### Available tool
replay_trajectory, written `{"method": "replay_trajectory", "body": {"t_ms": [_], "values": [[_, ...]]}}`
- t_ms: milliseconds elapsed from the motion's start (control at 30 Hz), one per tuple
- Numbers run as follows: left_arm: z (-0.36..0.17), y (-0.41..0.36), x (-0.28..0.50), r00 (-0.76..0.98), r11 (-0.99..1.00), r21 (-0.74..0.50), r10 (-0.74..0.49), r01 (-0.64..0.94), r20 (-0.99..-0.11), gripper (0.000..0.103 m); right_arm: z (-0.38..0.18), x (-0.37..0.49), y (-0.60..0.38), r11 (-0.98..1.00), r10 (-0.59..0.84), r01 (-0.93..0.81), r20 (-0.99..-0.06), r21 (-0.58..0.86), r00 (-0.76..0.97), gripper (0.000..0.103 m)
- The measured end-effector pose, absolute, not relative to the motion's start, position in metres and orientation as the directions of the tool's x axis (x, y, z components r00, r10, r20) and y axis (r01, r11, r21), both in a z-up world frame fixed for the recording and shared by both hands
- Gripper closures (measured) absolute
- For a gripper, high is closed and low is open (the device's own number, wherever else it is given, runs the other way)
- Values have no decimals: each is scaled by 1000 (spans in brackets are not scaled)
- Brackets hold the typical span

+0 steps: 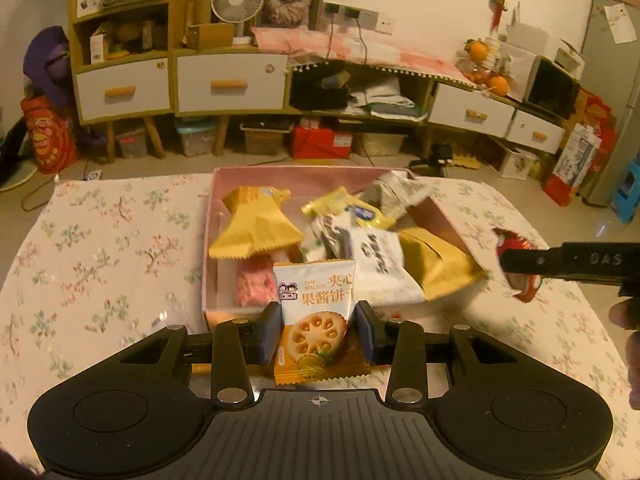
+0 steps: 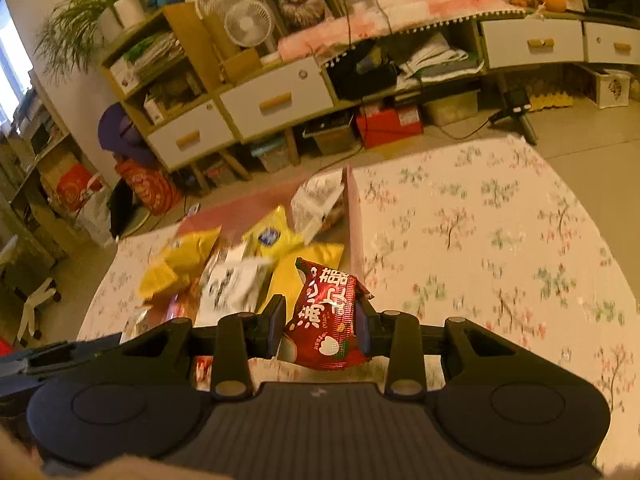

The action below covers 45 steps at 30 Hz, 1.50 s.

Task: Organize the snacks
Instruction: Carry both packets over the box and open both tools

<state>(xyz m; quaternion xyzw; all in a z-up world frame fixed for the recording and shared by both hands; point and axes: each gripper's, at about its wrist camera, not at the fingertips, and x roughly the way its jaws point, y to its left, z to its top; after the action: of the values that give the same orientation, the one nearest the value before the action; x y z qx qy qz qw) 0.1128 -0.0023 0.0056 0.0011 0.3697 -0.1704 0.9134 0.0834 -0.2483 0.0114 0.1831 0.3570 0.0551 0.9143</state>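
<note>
Sitting clamped between left tongs: jam biscuit packet.

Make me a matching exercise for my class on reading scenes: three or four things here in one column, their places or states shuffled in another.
Things:
1. jam biscuit packet
2. red snack packet
3. pink box
4. yellow-and-blue packet

Places:
A. in the right claw
B. lying in the box
C. in the left claw
D. on the floral tablecloth

Pairs: 1-C, 2-A, 3-D, 4-B
</note>
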Motion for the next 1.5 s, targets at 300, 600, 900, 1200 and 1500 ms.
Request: {"method": "replay_trajectory", "body": {"t_ms": [300,600,900,1200,1500], "values": [[-4,-16,148,669,953,-91,-269,289,-693,66,7,123,-246,912,254,24,-611,409,750,70],[-14,-22,174,671,965,-63,-222,253,-708,66,1,145,-226,935,241,-2,-633,355,736,70],[-17,-24,179,675,964,-63,-226,258,-702,63,6,149,-221,932,242,2,-625,363,742,67],[-9,-23,170,681,958,-75,-251,276,-688,37,14,142,-226,928,226,25,-616,372,755,34],[-1,-18,147,679,955,-65,-253,289,-689,28,18,128,-228,934,218,26,-624,357,750,25]]}}
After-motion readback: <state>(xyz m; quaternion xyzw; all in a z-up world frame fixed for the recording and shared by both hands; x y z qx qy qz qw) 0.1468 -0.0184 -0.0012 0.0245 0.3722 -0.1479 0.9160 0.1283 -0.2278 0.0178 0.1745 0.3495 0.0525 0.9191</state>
